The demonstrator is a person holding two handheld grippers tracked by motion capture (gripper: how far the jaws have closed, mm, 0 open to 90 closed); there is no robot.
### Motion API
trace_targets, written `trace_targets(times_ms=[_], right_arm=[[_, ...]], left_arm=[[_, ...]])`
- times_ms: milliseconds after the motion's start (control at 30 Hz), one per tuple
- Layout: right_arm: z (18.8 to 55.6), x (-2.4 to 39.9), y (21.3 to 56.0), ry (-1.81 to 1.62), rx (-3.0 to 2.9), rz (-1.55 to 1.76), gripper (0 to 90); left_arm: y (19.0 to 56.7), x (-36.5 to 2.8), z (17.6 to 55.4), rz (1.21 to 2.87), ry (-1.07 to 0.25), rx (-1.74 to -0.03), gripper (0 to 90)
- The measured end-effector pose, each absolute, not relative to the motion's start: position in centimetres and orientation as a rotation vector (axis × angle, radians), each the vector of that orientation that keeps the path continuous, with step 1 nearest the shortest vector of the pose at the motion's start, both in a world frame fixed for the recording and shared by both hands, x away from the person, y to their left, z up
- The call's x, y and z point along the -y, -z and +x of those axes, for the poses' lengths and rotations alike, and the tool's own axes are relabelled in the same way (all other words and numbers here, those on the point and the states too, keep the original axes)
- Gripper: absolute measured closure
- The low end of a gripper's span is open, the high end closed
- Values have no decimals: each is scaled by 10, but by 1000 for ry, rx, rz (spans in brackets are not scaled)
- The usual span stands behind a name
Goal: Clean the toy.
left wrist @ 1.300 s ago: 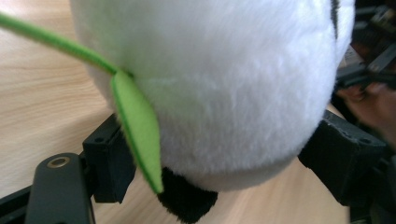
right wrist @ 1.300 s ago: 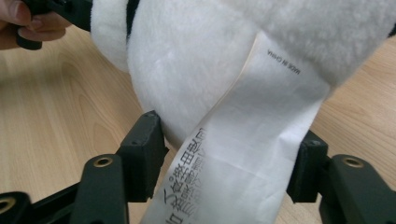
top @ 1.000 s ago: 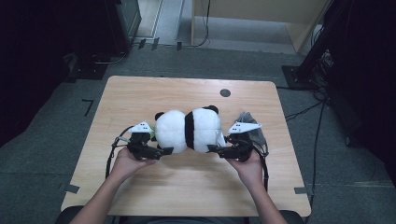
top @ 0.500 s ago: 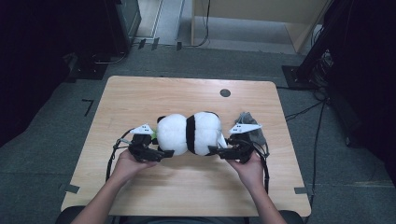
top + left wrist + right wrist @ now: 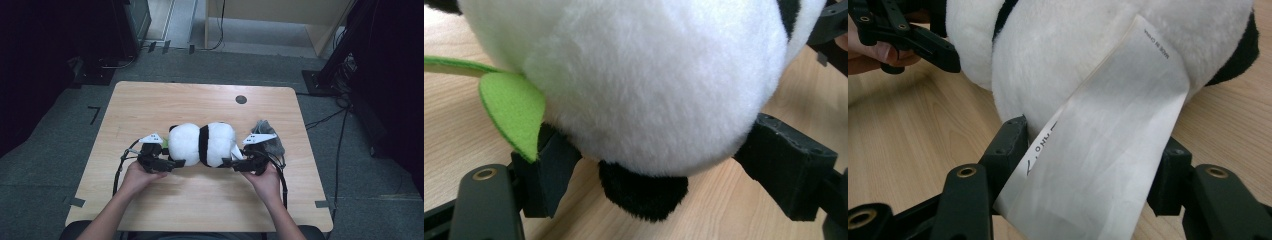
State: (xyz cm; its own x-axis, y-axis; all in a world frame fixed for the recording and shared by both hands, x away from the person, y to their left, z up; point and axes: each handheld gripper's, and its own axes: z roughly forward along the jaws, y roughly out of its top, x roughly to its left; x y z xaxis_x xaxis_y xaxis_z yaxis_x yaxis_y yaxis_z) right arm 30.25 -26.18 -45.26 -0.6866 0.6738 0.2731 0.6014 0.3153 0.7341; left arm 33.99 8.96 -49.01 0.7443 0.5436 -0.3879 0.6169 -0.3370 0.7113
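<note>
Both forearms reach in low and level, one hand at each end of the plush panda [image 5: 202, 144] lying on its side mid-table [image 5: 200, 100]. The left gripper [image 5: 176, 163] clasps the white head end. The right gripper [image 5: 228, 162] has just been opening, its jaws straddling the rump and white care label [image 5: 1108, 150]. Up close, the left gripper view shows a green felt leaf [image 5: 514, 112] and a black ear; from above, a grey cloth [image 5: 270, 137] lies behind the right hand.
</note>
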Motion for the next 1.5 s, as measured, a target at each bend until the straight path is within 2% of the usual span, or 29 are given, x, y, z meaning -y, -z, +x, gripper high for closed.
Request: trace_targets(times_ms=[100, 267, 433, 767, 1067, 1500], right_arm=[[304, 263, 453, -1338, -2478, 1218, 411], [305, 266, 454, -1335, -2465, 1204, 368], [304, 265, 455, -1286, -2421, 1157, 354], [303, 269, 455, -1275, -2383, 1126, 337], [306, 287, 451, -1309, -2304, 1144, 316], [324, 325, 451, -1279, -2195, 1240, 286]], left_arm=[[492, -91, 341, 2034, 125, -905, 177], [491, -93, 341, 2029, 80, -884, 177], [486, -97, 339, 2034, 22, -863, 205], [476, -108, 341, 1983, 17, -859, 224], [473, -104, 348, 1971, 1, -861, 205], [475, -103, 350, 1970, 5, -862, 231]])
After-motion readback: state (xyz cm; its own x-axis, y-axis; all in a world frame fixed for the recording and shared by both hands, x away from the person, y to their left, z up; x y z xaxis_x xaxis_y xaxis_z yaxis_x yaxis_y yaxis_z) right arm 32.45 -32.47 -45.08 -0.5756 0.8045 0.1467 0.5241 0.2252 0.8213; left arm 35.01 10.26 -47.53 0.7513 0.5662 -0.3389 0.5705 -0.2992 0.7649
